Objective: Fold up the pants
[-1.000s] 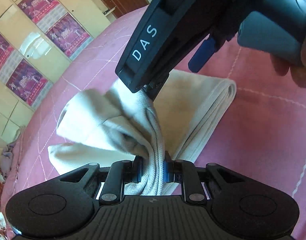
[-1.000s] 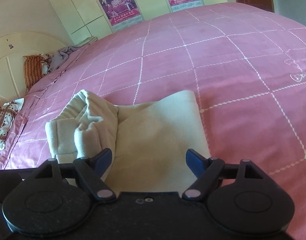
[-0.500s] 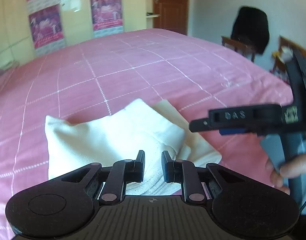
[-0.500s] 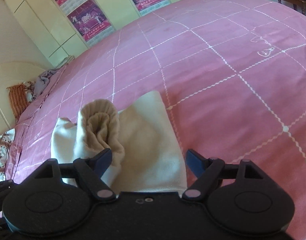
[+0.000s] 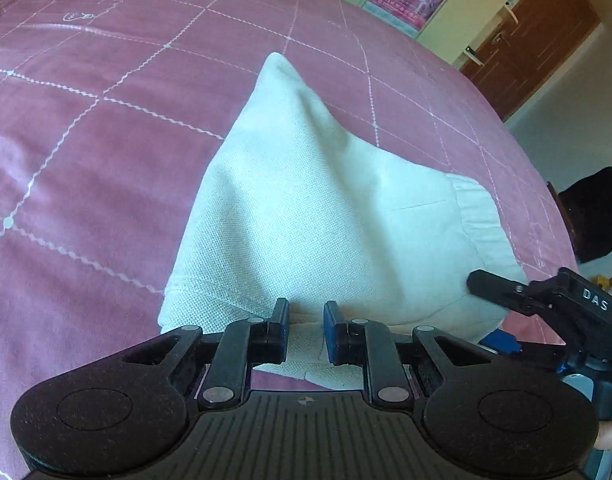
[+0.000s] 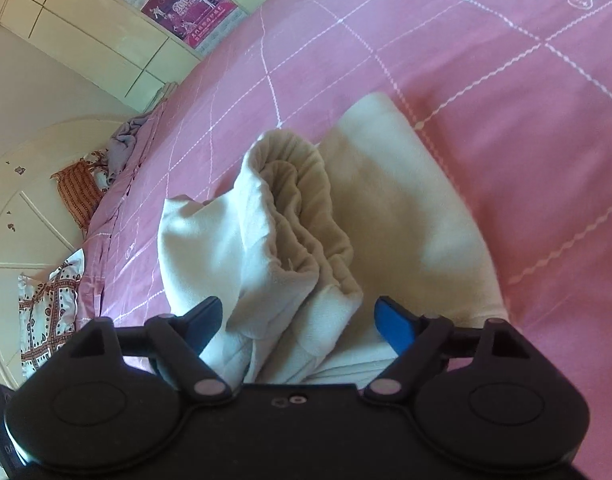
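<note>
The cream pants (image 5: 326, 216) lie folded into a small bundle on the pink bedspread (image 5: 86, 152). My left gripper (image 5: 305, 330) hovers at the bundle's near edge, its jaws slightly apart with only a narrow gap and nothing clamped. The right gripper's black body (image 5: 546, 300) shows at the bundle's right corner in the left wrist view. In the right wrist view the pants (image 6: 406, 208) have a bunched waistband (image 6: 306, 208) folded on top. My right gripper (image 6: 298, 320) is wide open, its fingers either side of the bunched part.
The pink bedspread (image 6: 506, 60) with white grid lines stretches all around. Pillows and cloths (image 6: 78, 188) lie by the headboard at left. Cupboards with posters (image 6: 186, 4) stand behind. A brown door (image 5: 538, 40) and a dark chair (image 5: 594, 216) are at right.
My left gripper has let go of the pants and its jaws have parted slightly; the cloth now lies flat. The right gripper stayed open and moved closer over the bunched waistband.
</note>
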A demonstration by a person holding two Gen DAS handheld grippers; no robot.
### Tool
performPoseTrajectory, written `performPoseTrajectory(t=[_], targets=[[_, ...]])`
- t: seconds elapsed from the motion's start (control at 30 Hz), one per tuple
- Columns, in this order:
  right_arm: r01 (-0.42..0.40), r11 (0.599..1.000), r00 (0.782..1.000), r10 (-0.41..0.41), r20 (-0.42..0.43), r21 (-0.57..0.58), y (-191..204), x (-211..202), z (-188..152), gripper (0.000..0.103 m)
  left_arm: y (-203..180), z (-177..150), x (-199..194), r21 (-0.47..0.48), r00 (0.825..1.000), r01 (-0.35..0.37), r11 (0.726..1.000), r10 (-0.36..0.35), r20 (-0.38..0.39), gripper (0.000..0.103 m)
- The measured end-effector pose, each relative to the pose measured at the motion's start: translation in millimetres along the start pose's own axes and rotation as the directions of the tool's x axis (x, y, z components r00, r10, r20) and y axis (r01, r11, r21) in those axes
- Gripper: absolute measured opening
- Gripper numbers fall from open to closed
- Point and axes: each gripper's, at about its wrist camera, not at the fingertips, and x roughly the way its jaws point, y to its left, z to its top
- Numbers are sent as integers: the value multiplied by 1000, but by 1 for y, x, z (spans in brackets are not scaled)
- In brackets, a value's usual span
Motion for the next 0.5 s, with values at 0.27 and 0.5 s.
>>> performPoseTrajectory(t=[0.27, 0.5], targets=[[21, 980, 995, 0, 105, -200, 48, -7, -9, 33, 1, 10, -18, -65, 997, 29, 997, -24, 70, 19], [-13, 947, 981, 74, 178, -322, 60, -53, 24, 33, -28, 22, -20, 20, 996, 36, 999, -37, 84, 19]])
